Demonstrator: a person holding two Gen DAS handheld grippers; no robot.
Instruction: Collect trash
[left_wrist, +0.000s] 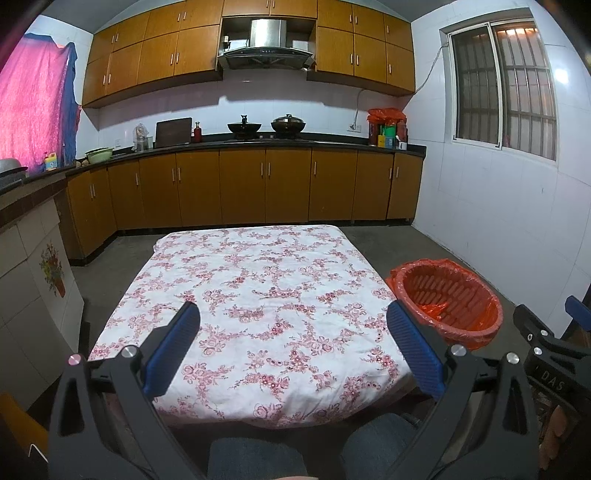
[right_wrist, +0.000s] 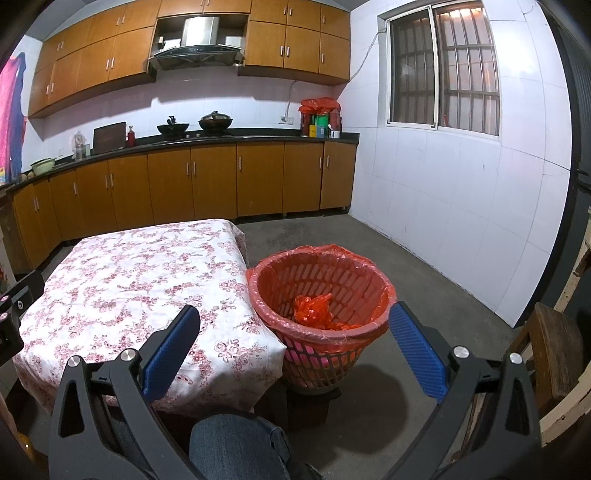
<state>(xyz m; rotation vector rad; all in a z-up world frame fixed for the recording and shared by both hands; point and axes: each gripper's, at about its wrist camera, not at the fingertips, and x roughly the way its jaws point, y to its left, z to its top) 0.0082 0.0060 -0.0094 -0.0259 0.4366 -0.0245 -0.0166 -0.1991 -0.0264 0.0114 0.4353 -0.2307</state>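
Trash: only a crumpled orange plastic scrap (right_wrist: 314, 310) shows, lying inside the orange slatted plastic basket w/ orange bag liner (right_wrist: 321, 291). Left wrist view: left gripper (left_wrist: 293, 349) hangs over near edge of the low table w/ white-and-pink floral cloth (left_wrist: 258, 288), blue pads spread wide, nothing between them. Cloth surface looks bare, no loose litter visible; basket (left_wrist: 448, 299) sits on floor just beside table's right side; part of right gripper at far right edge. Right wrist view: right gripper (right_wrist: 295, 349) also spread wide & empty, aimed at basket's near rim; person's jeans-clad knee (right_wrist: 236, 443) below. Judgement: either done or scanning for more. To do it well, sweep both cams over table & grey concrete floor (right_wrist: 424, 266) before reaching; keep pads wide until over an item, release above the liner, not its rim.
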